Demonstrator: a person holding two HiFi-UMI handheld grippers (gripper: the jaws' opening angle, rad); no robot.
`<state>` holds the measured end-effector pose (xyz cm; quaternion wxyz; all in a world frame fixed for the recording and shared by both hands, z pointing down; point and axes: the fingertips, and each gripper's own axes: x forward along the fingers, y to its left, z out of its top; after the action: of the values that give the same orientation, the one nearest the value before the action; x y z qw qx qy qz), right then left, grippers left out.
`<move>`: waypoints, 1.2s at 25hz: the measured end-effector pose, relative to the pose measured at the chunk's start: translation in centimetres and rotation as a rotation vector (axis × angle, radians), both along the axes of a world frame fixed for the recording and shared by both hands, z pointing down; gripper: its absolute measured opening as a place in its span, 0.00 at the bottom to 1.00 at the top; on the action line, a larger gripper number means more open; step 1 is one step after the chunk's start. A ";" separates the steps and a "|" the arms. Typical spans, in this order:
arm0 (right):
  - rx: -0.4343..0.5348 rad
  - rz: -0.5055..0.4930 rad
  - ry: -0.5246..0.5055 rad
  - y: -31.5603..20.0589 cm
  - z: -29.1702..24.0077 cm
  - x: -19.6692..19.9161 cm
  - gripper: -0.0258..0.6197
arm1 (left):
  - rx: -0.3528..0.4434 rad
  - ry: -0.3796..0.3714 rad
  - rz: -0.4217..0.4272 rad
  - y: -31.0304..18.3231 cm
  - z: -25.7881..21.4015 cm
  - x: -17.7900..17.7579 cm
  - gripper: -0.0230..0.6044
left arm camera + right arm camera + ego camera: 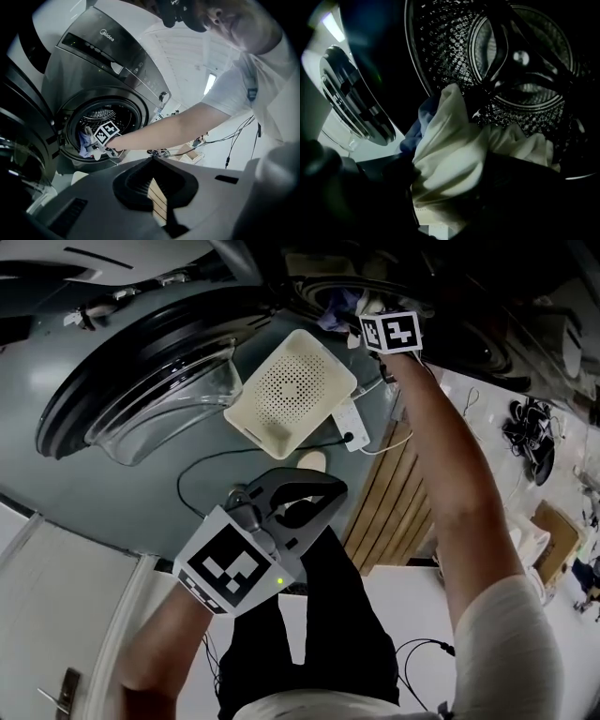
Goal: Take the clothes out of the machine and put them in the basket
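The washing machine's door point(141, 399) hangs open beside the drum mouth point(101, 126). Inside lie a white cloth point(454, 140) and a blue cloth point(412, 136); the blue one also shows at the mouth point(333, 310). My right gripper point(450, 164) reaches into the drum, jaws open wide, with the white cloth bunched between them. In the head view only its marker cube point(394, 331) shows clearly. A cream perforated basket point(295, 385) stands on the floor in front of the machine. My left gripper point(323, 491) hovers outside, below the basket in the head view, shut and empty.
A white power strip with its cable point(352, 432) lies beside the basket. A wooden slatted panel point(394, 493) is on the floor under my right arm. A tangle of cables point(530, 432) and a cardboard box point(553, 540) sit at the right.
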<state>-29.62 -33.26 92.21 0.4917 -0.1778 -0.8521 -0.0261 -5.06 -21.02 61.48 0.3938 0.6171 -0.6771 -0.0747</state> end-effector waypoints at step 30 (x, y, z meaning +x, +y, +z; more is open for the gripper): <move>-0.041 0.041 -0.173 -0.5 -10.4 4.2 0.17 | 0.040 -0.013 0.032 -0.4 -3.9 1.5 0.03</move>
<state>-25.40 -33.80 81.83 0.4129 -0.1675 -0.8951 -0.0137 -3.56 -21.44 57.58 0.3779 0.6364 -0.6680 -0.0779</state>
